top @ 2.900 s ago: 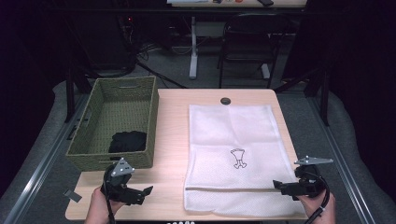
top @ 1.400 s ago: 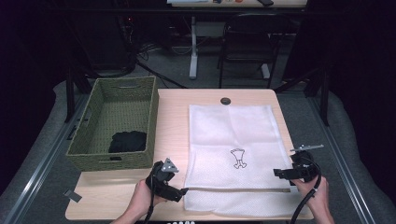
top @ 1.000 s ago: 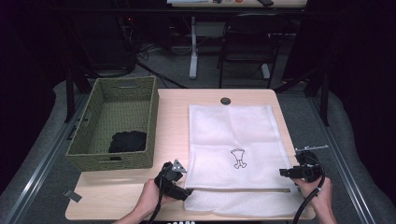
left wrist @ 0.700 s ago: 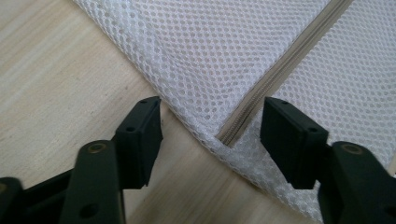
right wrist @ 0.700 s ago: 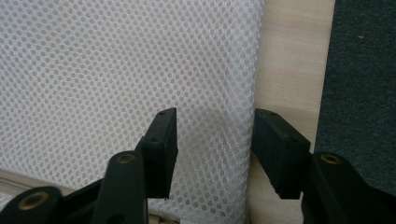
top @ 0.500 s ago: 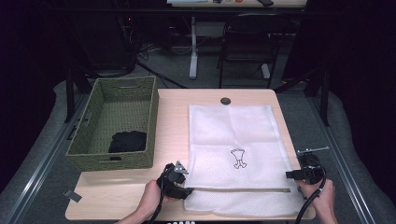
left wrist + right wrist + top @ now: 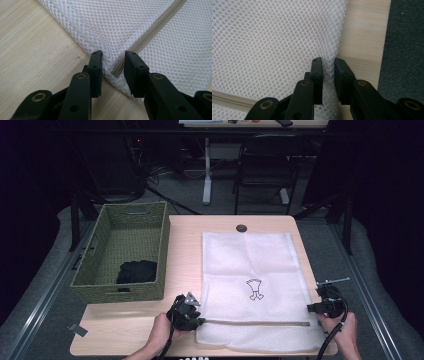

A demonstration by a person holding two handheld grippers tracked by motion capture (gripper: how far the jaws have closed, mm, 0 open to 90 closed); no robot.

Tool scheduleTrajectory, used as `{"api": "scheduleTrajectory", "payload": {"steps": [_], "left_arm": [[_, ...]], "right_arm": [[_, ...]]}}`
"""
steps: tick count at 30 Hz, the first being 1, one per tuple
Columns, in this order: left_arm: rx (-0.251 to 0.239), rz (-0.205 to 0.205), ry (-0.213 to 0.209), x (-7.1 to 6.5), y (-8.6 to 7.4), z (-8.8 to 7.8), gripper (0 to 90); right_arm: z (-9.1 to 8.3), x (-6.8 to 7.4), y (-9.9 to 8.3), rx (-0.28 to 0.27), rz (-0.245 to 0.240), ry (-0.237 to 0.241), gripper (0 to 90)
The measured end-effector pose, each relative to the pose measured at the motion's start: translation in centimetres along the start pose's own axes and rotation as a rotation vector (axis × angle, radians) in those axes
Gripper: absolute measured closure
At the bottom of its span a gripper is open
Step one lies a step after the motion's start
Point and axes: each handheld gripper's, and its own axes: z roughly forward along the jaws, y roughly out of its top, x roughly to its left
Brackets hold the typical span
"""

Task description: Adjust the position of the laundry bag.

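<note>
Pinching the white mesh zippered laundry bag (image 7: 250, 285) at both near edges, our left gripper (image 7: 113, 65) and right gripper (image 7: 328, 71) have just closed on its fabric, so we can lift it evenly.

white mesh-cloth bag (image 7: 250, 270), matt wooden table (image 7: 185, 235)

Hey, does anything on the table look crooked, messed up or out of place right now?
Mostly tidy. The white mesh bag lies flat and square on the table, puckered only where each hand-held gripper pinches an edge by the zipper: left, right. A dark cloth sits crumpled in the green basket.
</note>
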Motion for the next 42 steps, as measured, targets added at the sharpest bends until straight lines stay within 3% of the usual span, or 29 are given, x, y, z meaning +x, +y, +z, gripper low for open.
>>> {"api": "scheduleTrajectory", "payload": {"steps": [1,8,22,35,42], "left_arm": [[-0.004,0.000,0.013,0.0,0.0,0.0,75.7],[-0.003,0.002,0.022,0.3,-0.1,-0.2,84.1],[0.010,-0.022,0.038,1.4,-0.5,-0.9,85.3],[0.027,-0.038,0.065,2.5,-1.3,-2.0,85.3],[0.032,-0.045,0.079,3.1,-1.6,-2.4,85.3]], "right_arm": [[0.0,0.1,0.0,0.003,-0.003,0.003,81.3],[0.0,0.6,0.1,0.001,-0.022,0.006,83.5],[-0.1,1.9,0.4,0.003,-0.085,0.017,84.7],[0.4,4.2,1.7,0.023,-0.169,0.025,85.1],[0.7,5.0,2.3,0.026,-0.188,0.037,85.2]]}}
